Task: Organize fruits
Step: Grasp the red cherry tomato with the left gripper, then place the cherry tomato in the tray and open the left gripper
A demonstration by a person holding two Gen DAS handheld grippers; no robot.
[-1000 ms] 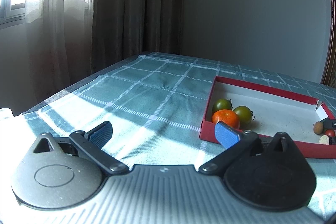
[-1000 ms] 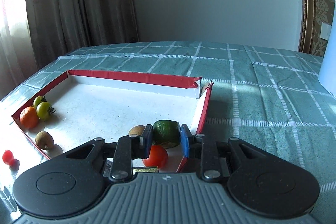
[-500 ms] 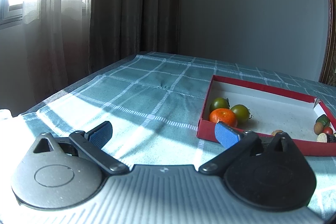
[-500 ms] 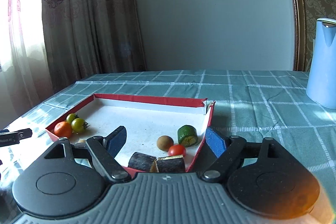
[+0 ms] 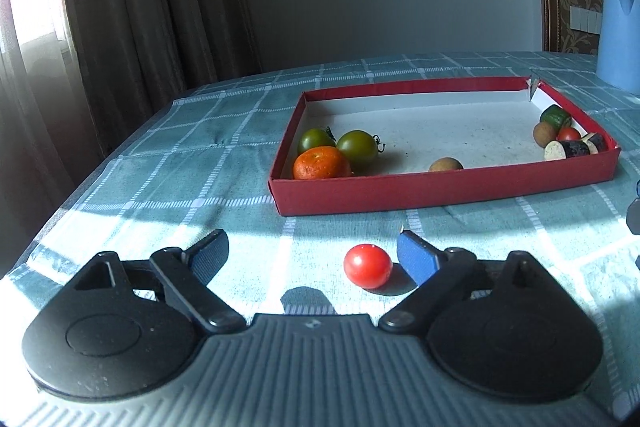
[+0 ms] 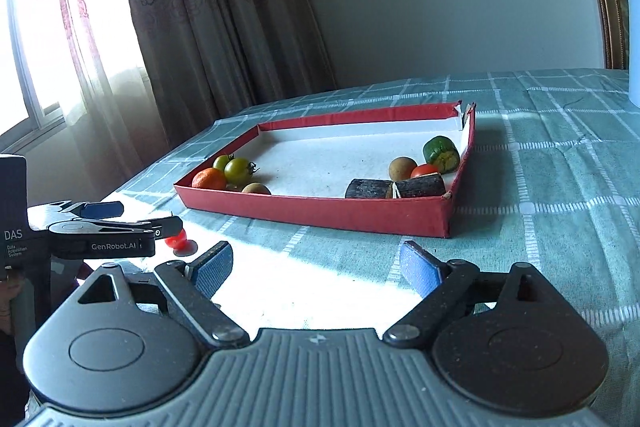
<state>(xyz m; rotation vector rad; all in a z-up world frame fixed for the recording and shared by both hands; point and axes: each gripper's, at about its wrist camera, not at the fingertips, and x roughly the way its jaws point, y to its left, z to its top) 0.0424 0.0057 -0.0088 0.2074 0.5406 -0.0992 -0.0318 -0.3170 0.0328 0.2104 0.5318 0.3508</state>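
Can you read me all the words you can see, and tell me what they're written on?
"GenRobot.AI": on the side of the left gripper, seen from the right wrist camera.
"DAS": on the black block behind that gripper.
Tiny lines under "DAS": too small to read for sure.
No other writing shows.

Two low views, probably sharing tray (image 5: 440, 187)

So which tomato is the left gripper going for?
Find the red tray on the checked cloth. In front of it, outside, a small red tomato lies between the closing jaws of the left gripper. It is the only fruit not in the tray.
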